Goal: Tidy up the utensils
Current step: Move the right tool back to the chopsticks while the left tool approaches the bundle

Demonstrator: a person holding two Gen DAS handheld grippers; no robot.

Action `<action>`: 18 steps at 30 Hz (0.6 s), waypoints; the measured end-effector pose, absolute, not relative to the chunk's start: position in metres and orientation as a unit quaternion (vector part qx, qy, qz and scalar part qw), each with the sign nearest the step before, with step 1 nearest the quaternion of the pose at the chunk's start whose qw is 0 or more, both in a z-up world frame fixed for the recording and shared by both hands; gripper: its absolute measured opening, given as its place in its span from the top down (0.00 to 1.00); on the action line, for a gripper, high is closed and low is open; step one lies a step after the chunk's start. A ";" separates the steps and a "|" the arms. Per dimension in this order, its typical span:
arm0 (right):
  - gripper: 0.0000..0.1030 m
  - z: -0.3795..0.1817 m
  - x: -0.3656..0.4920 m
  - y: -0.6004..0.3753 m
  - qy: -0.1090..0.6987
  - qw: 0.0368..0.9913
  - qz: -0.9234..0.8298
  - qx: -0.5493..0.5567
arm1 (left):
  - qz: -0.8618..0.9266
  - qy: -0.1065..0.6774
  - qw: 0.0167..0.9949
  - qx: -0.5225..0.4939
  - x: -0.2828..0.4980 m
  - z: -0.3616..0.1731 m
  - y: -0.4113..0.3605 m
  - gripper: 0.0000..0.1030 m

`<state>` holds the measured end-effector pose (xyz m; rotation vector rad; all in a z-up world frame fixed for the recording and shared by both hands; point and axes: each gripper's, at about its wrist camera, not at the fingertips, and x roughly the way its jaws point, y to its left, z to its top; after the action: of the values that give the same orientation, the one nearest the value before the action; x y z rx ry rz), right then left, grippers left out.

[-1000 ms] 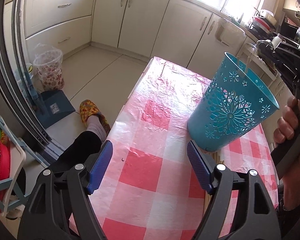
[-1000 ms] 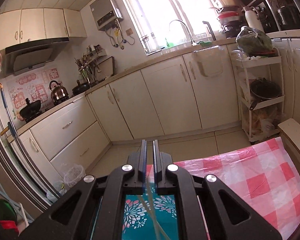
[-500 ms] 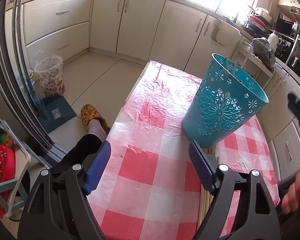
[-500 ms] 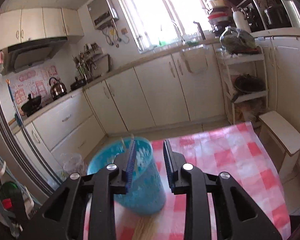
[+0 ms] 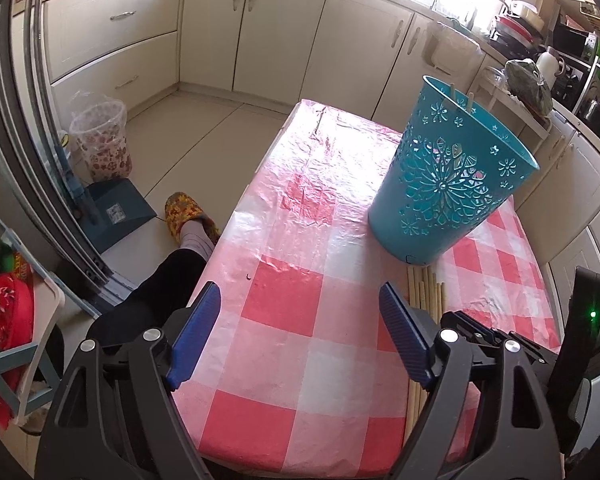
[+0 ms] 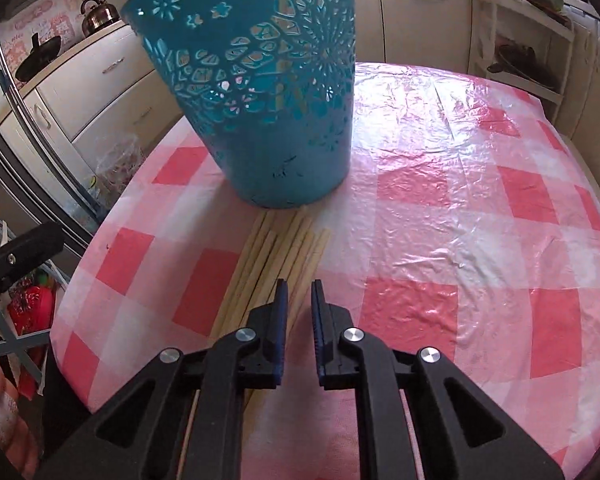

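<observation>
A teal cut-out bucket (image 5: 448, 176) stands on the pink checked table (image 5: 300, 320); two chopstick tips (image 5: 470, 101) stick out of its rim. It also shows in the right wrist view (image 6: 268, 92). Several pale wooden chopsticks (image 6: 284, 248) lie side by side on the cloth in front of the bucket, also in the left wrist view (image 5: 424, 292). My left gripper (image 5: 300, 300) is wide open and empty, low over the table's near edge. My right gripper (image 6: 299, 284) is partly open and empty, just above the chopsticks.
Cream kitchen cabinets (image 5: 280, 40) line the far walls. A flowered bin (image 5: 102, 140), a blue dustpan (image 5: 116, 212) and a slippered foot (image 5: 188, 216) are on the floor to the left. A white shelf rack (image 6: 520, 40) stands beyond the table.
My right gripper let go of chopsticks over the bucket, opened a little and came down low over the chopsticks on the table. The left gripper stayed open and barely moved.
</observation>
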<state>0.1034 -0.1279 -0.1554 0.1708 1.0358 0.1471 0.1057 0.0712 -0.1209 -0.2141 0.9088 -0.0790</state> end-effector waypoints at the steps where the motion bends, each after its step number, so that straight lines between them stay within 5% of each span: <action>1: 0.88 -0.155 0.103 -0.127 0.494 0.863 0.070 0.077 | -0.039 0.440 0.891 -0.104 0.106 -0.122 0.071 0.25; 18: 0.90 -0.164 0.097 -0.171 0.485 0.869 0.084 0.051 | -0.105 0.494 0.863 -0.007 0.139 -0.161 -0.009 0.24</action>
<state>0.0975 -0.1711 -0.1645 0.1060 1.0146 0.1763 0.1391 -0.0090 -0.1615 -0.0142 1.0349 -0.2210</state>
